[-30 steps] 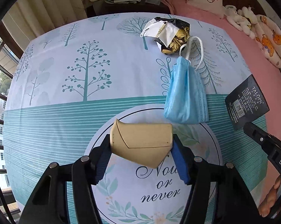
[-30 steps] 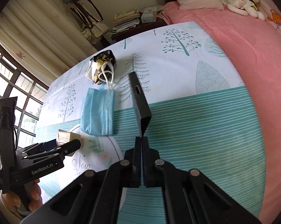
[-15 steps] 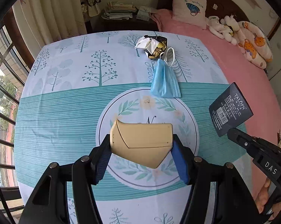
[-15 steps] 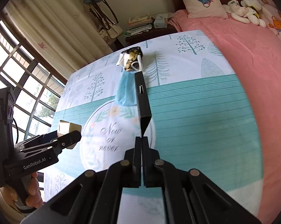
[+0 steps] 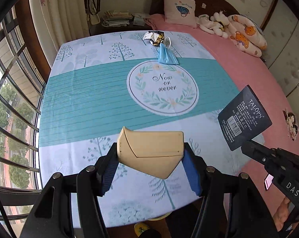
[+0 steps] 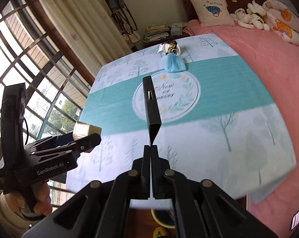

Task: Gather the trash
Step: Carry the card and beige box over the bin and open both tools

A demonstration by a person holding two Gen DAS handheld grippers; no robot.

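Left wrist view. Left tongs point(image 5: 150, 165): clamped on a tan box point(image 5: 149, 151), flattened, one flap folded across its face, held by both ends between blue pads. Right tongs point(image 5: 248, 148) at the right edge, pinching a black packet point(image 5: 243, 118) with white print and a barcode. Both items hang above the near end of the surface point(image 5: 80, 103), a table under a tree-print cloth. Left on the cloth at its far end: a blue face mask point(image 5: 166, 56) and, touching it, a crumpled foil wrapper point(image 5: 155, 37).

Right wrist view. Right tongs point(image 6: 150, 145): pressed together on the lower corner of the black packet point(image 6: 152, 107), seen edge-on. Left tongs point(image 6: 89, 136) with the tan box point(image 6: 85, 130) at left.

Handling note: the corner pinch looks slight, so carry the packet level and unhurried to the bin; a yellow rim point(image 6: 159, 218) below the table edge may be it, though this is unclear.
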